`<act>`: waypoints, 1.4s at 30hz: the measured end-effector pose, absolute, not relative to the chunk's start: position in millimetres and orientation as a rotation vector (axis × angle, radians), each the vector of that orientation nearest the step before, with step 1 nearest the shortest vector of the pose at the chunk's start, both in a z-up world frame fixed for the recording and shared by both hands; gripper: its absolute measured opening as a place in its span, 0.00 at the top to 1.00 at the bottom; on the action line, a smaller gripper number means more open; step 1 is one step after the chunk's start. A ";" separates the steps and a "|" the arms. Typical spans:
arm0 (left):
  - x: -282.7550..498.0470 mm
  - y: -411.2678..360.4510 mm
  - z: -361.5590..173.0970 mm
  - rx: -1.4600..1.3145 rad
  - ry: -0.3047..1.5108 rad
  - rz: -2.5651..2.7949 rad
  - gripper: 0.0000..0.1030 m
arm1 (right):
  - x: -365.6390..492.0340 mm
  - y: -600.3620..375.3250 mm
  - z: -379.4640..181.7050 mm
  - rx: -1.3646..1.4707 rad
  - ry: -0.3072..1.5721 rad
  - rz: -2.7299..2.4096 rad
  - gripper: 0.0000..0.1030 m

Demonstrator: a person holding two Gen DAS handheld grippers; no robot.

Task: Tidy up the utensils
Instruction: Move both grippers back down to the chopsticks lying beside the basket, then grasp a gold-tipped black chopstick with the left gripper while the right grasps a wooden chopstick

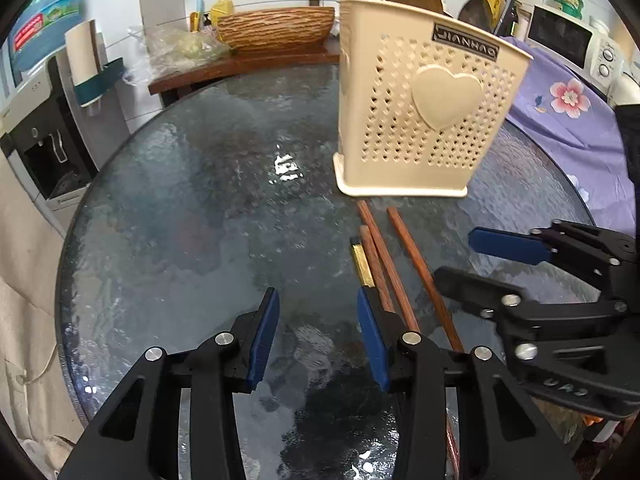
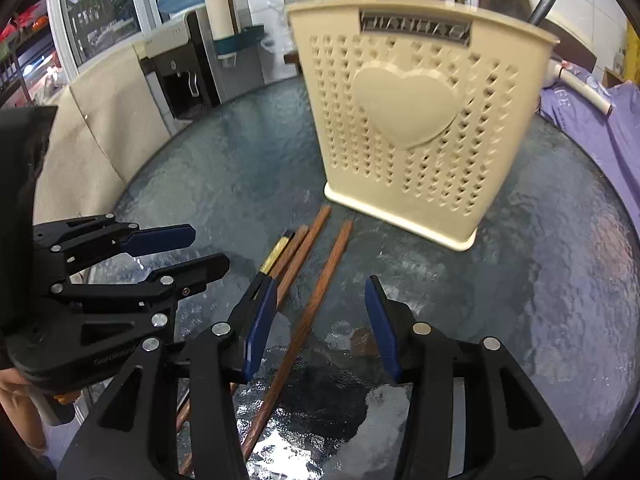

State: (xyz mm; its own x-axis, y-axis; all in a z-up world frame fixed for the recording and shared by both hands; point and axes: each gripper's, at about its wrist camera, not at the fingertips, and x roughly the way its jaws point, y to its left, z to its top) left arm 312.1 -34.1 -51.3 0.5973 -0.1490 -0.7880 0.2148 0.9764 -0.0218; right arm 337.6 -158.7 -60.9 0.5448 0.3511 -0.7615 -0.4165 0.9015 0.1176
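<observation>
A cream perforated utensil holder (image 1: pixel 424 108) with a raised heart stands on the round glass table (image 1: pixel 192 208); it also shows in the right wrist view (image 2: pixel 416 120), with chopsticks and a metal handle sticking out of its top. Several brown wooden chopsticks (image 1: pixel 404 256) lie on the table in front of it, beside a black one with a gold band (image 1: pixel 362 262). My left gripper (image 1: pixel 318 300) is open and empty, just left of the chopsticks. My right gripper (image 2: pixel 320 292) is open, low over one brown chopstick (image 2: pixel 316 292) that runs between its fingers.
A purple floral cloth (image 1: pixel 568 112) covers the right side. A wooden basin (image 1: pixel 276 28) and plastic bags sit on a shelf behind the table. A water dispenser (image 1: pixel 40 140) stands at the left. A microwave (image 1: pixel 576 40) is at the far right.
</observation>
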 end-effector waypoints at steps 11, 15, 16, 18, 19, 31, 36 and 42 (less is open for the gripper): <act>309.2 -38.9 -63.0 0.091 0.940 -0.237 0.67 | 361.0 -161.9 -75.2 -0.029 0.970 0.468 0.64; 307.4 -39.5 -64.4 0.099 0.946 -0.244 0.68 | 369.5 -156.3 -75.4 -0.058 0.979 0.451 0.68; 307.8 -39.9 -64.1 0.096 0.947 -0.248 0.69 | 373.0 -152.0 -74.9 -0.060 0.983 0.448 0.69; 307.0 -41.5 -63.6 0.092 0.946 -0.256 0.69 | 377.6 -148.4 -76.1 -0.066 0.988 0.441 0.69; 306.7 -42.5 -63.6 0.095 0.945 -0.258 0.69 | 379.8 -146.6 -76.3 -0.071 0.988 0.437 0.70; 308.8 -46.1 -62.4 0.090 0.950 -0.290 0.69 | 385.5 -140.4 -77.5 -0.155 0.987 0.400 0.79; 311.5 -51.9 -63.7 0.099 0.952 -0.299 0.69 | 380.9 -152.1 -78.9 -0.169 0.982 0.391 0.79; 315.6 -57.0 -63.7 0.098 0.957 -0.313 0.71 | 377.1 -167.6 -79.7 -0.160 0.977 0.390 0.79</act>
State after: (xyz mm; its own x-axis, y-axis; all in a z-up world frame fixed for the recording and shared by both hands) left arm 315.6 -57.0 -63.7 0.5348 -0.2196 -0.8159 0.3055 0.9506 -0.0556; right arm 377.1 -167.6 -79.7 0.4968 0.2492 -0.8313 -0.3912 0.9194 0.0419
